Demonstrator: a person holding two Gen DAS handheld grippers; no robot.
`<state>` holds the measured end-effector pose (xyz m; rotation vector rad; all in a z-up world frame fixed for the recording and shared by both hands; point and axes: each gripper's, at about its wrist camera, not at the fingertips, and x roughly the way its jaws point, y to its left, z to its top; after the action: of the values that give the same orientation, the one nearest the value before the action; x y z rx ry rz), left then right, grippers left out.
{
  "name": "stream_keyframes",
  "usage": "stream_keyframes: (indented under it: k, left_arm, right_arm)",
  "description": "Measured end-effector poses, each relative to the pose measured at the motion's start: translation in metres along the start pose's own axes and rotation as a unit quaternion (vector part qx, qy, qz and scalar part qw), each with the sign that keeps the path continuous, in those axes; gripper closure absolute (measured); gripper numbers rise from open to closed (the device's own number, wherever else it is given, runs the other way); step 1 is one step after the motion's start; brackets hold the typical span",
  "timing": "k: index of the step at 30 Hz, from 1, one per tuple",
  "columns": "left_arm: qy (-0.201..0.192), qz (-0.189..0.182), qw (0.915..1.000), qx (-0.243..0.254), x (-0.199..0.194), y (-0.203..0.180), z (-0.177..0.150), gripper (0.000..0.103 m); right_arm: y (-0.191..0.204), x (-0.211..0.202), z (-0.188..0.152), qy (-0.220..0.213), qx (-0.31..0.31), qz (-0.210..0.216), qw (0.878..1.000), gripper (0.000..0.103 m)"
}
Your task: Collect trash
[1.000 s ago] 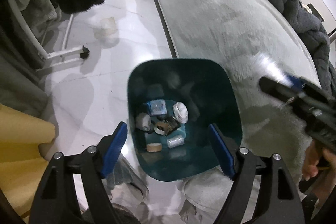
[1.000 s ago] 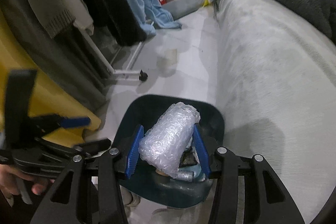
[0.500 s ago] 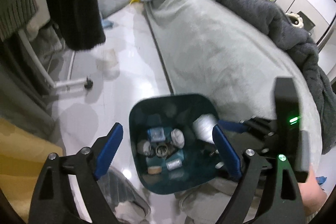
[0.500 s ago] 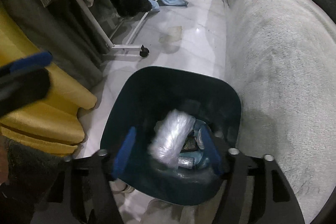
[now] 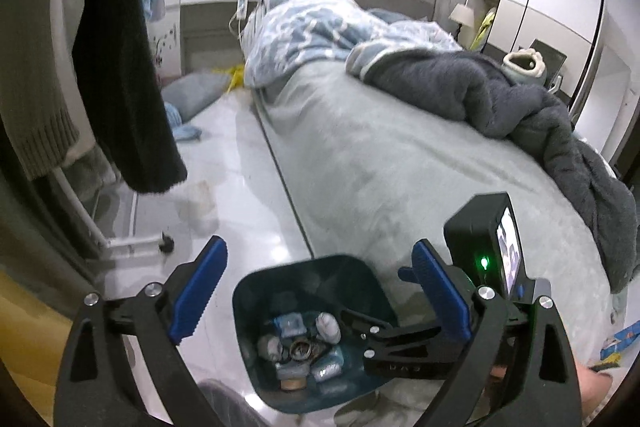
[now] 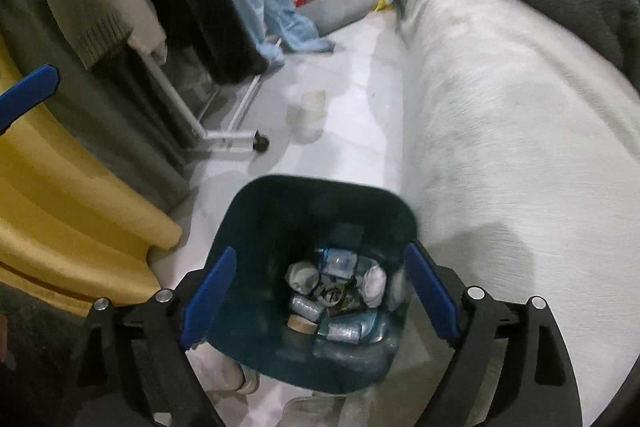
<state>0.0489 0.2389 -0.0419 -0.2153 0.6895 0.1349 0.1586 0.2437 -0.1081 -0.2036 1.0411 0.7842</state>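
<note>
With both the left gripper (image 5: 316, 297) and right gripper (image 6: 318, 293) released, empty, we judged the cup (image 6: 310, 107) at twelve o'clock beyond the bin (image 6: 280, 223) next.

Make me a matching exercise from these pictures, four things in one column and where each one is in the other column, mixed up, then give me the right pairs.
Things:
1. trash bin
2. dark grey blanket
3. black garment
4. right gripper

Places or states:
A. hanging from the rack beside the bed
B. open and empty, above the bin
C. on the floor against the bed, holding wrapped scraps
D. bunched up on top of the bed

Pairs: 1-C, 2-D, 3-A, 4-B
</note>
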Motion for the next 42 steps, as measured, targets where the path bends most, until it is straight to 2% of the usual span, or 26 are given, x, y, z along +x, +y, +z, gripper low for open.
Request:
stream_keyframes:
  k: [6, 9, 13, 18, 22, 27, 30, 35, 38, 42]
  left_arm:
    - [-0.044, 0.004, 0.9987, 0.026, -0.026, -0.035, 0.012, 0.007]
    - [-0.066, 0.012, 0.9968, 0.045, -0.042, -0.055, 0.015, 0.007]
    - [-0.089, 0.004, 0.9953, 0.038, -0.066, -0.074, 0.015, 0.005]
    - [-0.095, 0.015, 0.9943, 0.047, -0.091, -0.087, -0.007, 0.004]
    - [-0.095, 0.025, 0.9939, 0.049, -0.113, -0.09, -0.023, 0.003]
    - [-0.09, 0.044, 0.9939, 0.046, -0.139, -0.087, -0.051, 0.003]
    - [-0.083, 0.047, 0.9946, 0.042, -0.148, -0.086, -0.067, 0.003]
    - [-0.075, 0.055, 0.9948, 0.041, -0.154, -0.091, -0.084, 0.003]
    - [-0.078, 0.051, 0.9949, 0.04, -0.157, -0.091, -0.094, 0.003]
    - [-0.061, 0.061, 0.9951, 0.048, -0.148, -0.087, -0.108, 0.003]
  right_arm:
    - [-0.026, -0.079, -0.008, -0.078, 0.023, -0.025, 0.996, 0.004]
    - [-0.05, -0.134, -0.019, -0.134, 0.047, -0.056, 0.988, 0.003]
    - [-0.067, -0.19, -0.044, -0.179, 0.063, -0.09, 0.978, 0.003]
    - [-0.066, -0.256, -0.085, -0.22, 0.056, -0.136, 0.964, 0.003]
    - [-0.045, -0.299, -0.125, -0.242, 0.028, -0.178, 0.953, 0.003]
    - [-0.033, -0.323, -0.157, -0.259, 0.037, -0.189, 0.946, 0.003]
    - [-0.029, -0.33, -0.171, -0.272, 0.065, -0.173, 0.944, 0.003]
    - [-0.022, -0.324, -0.195, -0.246, 0.06, -0.188, 0.949, 0.003]
    - [-0.029, -0.318, -0.206, -0.241, 0.081, -0.176, 0.951, 0.003]
    - [-0.027, -0.318, -0.204, -0.244, 0.075, -0.16, 0.954, 0.003]
